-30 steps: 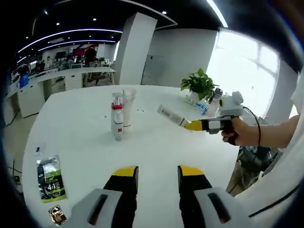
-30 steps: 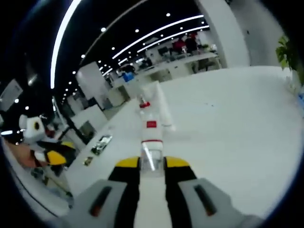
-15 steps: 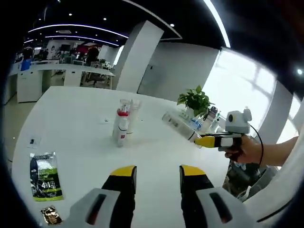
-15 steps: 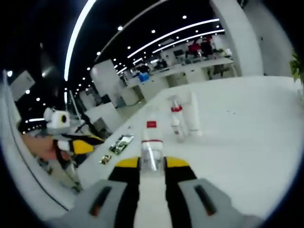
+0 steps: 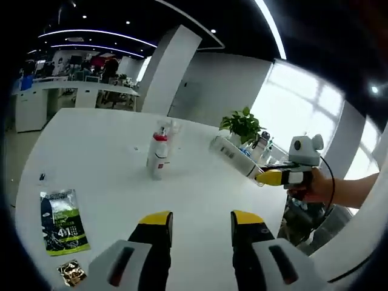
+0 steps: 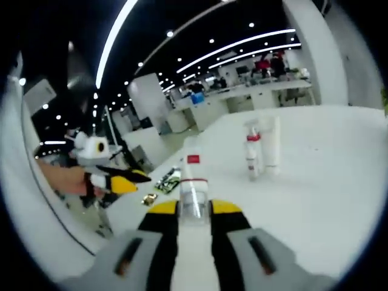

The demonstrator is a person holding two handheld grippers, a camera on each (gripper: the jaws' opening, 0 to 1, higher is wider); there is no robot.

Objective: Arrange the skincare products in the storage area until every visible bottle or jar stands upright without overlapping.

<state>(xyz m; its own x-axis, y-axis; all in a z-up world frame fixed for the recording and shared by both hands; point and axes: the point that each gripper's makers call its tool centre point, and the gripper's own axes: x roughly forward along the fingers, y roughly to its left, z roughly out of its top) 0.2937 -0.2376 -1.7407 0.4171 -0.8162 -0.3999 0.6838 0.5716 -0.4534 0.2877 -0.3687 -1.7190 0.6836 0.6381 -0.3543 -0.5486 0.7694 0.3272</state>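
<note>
While clamped, bottle (image 6: 193, 182) juts from right hand-held gripper (image 6: 194, 213) tips.

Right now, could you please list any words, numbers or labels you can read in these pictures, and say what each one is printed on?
"4" with a second digit I cannot make out: large white print on the green snack packet lying on the white table.
Red label on the bottle in the right tongs: too blurred to read.
Red band on the standing bottle: too small.

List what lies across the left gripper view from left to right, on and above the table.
Green packet → red-capped bottle → potted plant → right gripper, holding a clear bottle tilted in the air → the person's hand.
</note>
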